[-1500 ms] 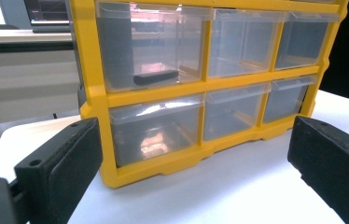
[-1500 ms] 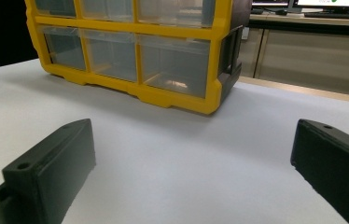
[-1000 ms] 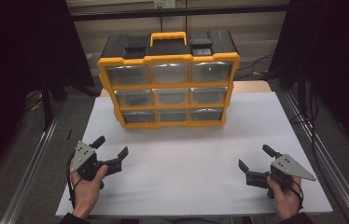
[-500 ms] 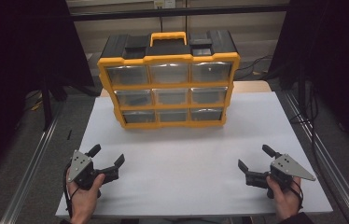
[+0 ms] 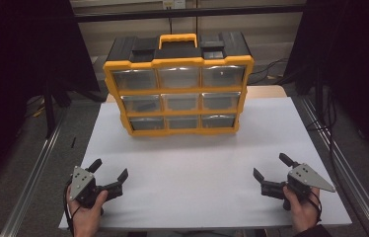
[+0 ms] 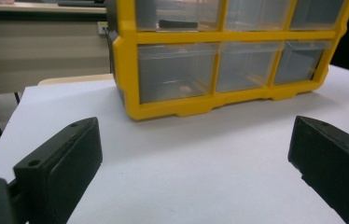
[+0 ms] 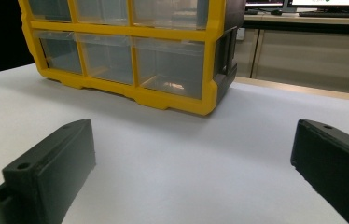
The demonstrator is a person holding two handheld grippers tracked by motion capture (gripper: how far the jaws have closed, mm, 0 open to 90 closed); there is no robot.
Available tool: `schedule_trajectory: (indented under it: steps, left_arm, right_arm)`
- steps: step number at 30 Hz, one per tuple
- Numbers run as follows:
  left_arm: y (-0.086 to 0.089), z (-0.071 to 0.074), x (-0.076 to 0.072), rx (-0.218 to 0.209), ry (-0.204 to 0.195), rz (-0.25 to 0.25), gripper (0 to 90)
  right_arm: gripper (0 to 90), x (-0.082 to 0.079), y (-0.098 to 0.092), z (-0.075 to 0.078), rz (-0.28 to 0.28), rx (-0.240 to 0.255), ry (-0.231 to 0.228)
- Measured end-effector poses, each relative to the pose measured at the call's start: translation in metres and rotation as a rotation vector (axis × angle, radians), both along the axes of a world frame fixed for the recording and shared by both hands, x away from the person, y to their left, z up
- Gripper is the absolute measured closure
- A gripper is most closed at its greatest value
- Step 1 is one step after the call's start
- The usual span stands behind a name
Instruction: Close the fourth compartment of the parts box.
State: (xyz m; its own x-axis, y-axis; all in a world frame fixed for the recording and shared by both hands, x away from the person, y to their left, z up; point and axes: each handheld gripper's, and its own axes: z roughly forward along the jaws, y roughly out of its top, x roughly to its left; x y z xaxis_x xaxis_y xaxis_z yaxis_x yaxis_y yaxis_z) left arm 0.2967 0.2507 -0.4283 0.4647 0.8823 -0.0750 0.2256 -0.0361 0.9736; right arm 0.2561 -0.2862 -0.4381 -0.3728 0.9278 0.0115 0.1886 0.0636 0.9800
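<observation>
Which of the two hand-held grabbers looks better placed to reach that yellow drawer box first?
Hard to choose, perhaps the left. The left gripper and right gripper both sit open near the table's front edge, far from the yellow organizer. The organizer stands left of centre, so its drawers seem slightly nearer the left one.

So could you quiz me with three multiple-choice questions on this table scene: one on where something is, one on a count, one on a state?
1. Where does the yellow drawer cabinet stand on the white table?
A. at the far side, centred
B. at the near edge
C. between the two tools

2. How many clear drawers show on its front?
A. four
B. six
C. nine

3. How are the left tool and right tool?
A. both shut on a drawer
B. both open and holding nothing
C. one open, one shut

Answers: 1 A, it sits far beyond both hands. 2 C, three rows of three. 3 B, the jaws of each stand wide apart over bare table.
</observation>
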Motion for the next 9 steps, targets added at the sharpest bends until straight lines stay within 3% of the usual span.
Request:
schedule_trajectory:
  steps: [2, 4, 9]
  left_arm:
    - [0.0024, -0.0004, 0.0011, 0.000, 0.006, 0.040, 3.0]
    - [0.0045, -0.0020, 0.0034, -0.017, 0.023, 0.035, 3.0]
    - [0.0034, -0.0014, 0.0032, -0.004, 0.010, 0.028, 3.0]
  right_arm:
    - [0.0, 0.0002, 0.0001, -0.0001, 0.003, -0.005, -0.001]
    - [0.0, 0.0012, 0.0004, -0.0008, 0.006, -0.008, 0.001]
    - [0.0, 0.0008, 0.0010, -0.0004, 0.003, -0.008, 0.000]
